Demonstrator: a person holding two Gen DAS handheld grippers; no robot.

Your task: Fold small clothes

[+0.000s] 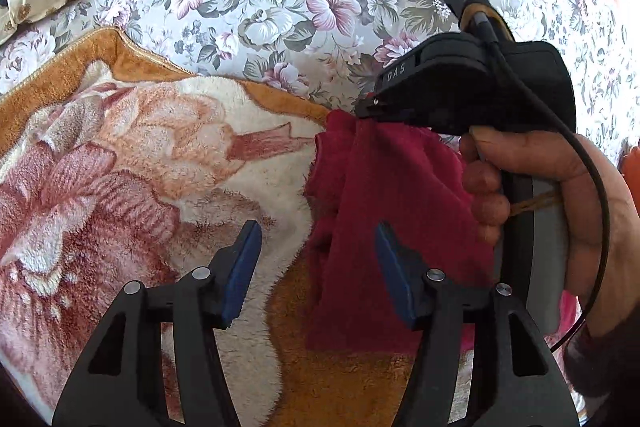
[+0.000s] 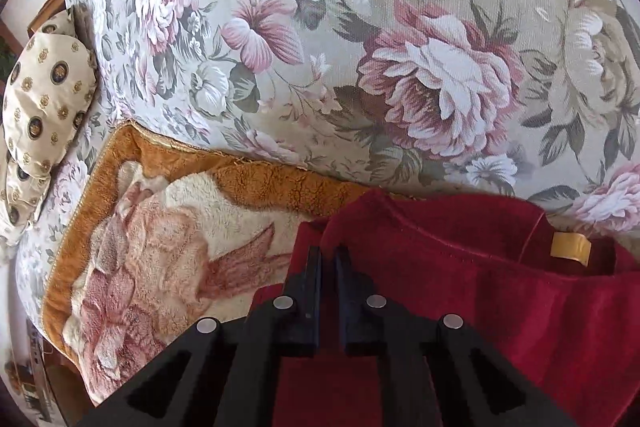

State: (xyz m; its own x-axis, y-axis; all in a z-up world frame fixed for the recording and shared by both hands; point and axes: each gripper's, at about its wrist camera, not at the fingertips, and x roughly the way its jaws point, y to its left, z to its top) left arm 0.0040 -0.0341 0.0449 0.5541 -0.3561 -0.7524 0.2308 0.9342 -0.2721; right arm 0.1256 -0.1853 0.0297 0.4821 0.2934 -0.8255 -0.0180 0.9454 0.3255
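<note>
Clearly early stage: floral sofa (image 2: 400, 27) behind, fleece blanket (image 1: 140, 167) spread at 9 o'clock, no folded pile visible. Red garment (image 1: 384, 195) hangs bunched at 3 o'clock, unfolded, tag showing. Right gripper (image 1: 366, 107) jaws pinching its edge. Left gripper (image 1: 316, 267) jaws spread, empty. All folds left.

Black grippers (image 1: 316, 259), blue pads (image 1: 244, 267), silver screws, perhaps bare-skinned hand (image 1: 560, 195).
</note>
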